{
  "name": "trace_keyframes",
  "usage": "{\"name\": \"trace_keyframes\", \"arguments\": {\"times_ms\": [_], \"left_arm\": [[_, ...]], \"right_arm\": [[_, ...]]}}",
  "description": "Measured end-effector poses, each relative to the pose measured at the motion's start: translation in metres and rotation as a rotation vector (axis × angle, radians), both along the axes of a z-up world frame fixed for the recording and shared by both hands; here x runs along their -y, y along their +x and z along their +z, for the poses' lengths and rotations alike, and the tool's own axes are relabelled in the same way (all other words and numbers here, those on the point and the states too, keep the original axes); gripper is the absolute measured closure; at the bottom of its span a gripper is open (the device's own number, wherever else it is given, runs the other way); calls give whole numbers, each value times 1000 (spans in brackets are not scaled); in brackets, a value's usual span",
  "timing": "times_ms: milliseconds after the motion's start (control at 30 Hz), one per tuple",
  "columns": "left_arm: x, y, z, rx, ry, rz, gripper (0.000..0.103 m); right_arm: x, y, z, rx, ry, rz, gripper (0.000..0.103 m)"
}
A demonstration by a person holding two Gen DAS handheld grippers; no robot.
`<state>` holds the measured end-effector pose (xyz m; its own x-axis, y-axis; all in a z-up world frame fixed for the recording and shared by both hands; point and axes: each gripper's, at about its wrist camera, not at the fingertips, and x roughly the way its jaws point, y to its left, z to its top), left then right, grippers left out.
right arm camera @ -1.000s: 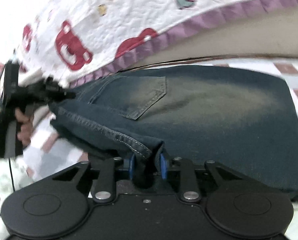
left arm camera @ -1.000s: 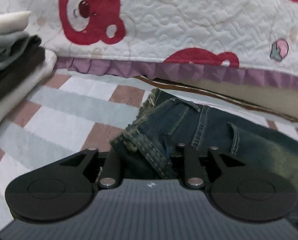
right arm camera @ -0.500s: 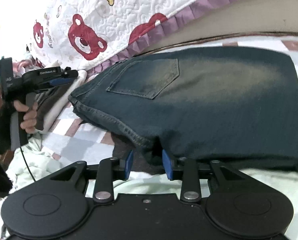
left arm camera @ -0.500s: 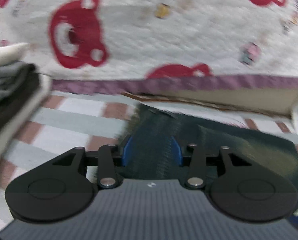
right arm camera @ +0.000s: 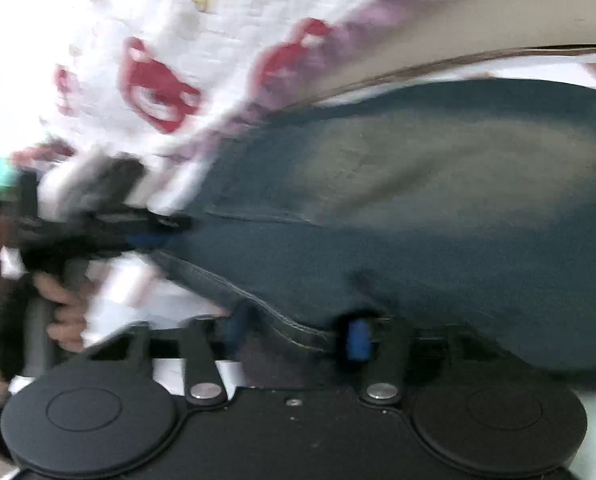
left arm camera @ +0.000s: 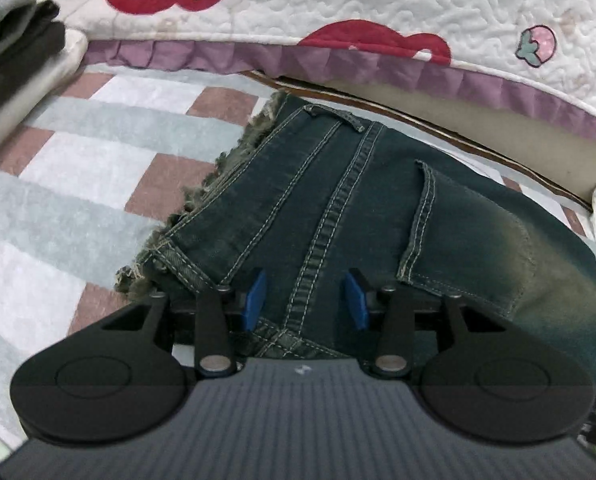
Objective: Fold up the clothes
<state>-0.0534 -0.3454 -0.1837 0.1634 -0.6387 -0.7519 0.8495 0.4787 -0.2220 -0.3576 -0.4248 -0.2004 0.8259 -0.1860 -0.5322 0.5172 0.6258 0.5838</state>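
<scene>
Both grippers' fingers (left arm camera: 253, 294) spread apart

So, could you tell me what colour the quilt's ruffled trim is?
Purple ruffled trim, clearest in the left wrist view.

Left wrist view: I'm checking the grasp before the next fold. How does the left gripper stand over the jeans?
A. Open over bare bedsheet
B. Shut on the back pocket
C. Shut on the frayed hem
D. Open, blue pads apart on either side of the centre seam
D: the left gripper is open, its blue pads spread apart over the jeans seam.
</scene>
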Motion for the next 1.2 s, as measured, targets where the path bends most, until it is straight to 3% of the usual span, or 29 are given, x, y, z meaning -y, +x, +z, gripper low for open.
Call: {"name": "trace_keyframes", "arguments": {"times_ms": [67, 100, 267, 367, 467, 500, 567, 667, 733, 833, 933, 967, 1100, 1200], "left_arm": [[0, 1, -1, 1, 11, -8, 59], [1, 0, -2, 7, 13, -13, 57], [4, -2, -5, 30, 20, -17, 54], [5, -3, -6, 39, 21, -19, 53], [6, -5, -7, 58, 25, -23, 52], [6, -6, -7, 64, 26, -24, 51], [7, -7, -7, 78, 28, -26, 51], [9, -15, -5, 106, 40, -20, 54], [7, -20, 5, 88, 29, -48, 75], [1, -31, 28, 61, -12, -134, 75], [2, -52, 43, 19, -59, -235, 75], [4, -60, 46, 0, -70, -271, 74], [16, -92, 38, -49, -67, -365, 73], [23, -109, 31, -33, -44, -399, 73]], "right_arm": [[-1, -4, 12, 47, -47, 117, 67], [-1, -7, 13, 4, -48, 143, 73], [-4, -25, -5, -260, -19, 210, 84], [-1, -48, 14, -243, -18, 170, 84], [20, -89, 61, -26, -58, 100, 82], [32, -100, 71, -7, -56, 57, 75], [57, -120, 81, -40, -57, -29, 73], [85, -137, 76, -158, -65, -108, 71], [93, -144, 74, -194, -78, -139, 71], [99, -152, 75, -196, -97, -138, 71], [112, -148, 62, -255, -119, -139, 59], [123, -144, 52, -285, -106, -153, 55], [152, -139, 24, -415, 1, -269, 54], [151, -144, 14, -346, 44, -267, 51]]}}
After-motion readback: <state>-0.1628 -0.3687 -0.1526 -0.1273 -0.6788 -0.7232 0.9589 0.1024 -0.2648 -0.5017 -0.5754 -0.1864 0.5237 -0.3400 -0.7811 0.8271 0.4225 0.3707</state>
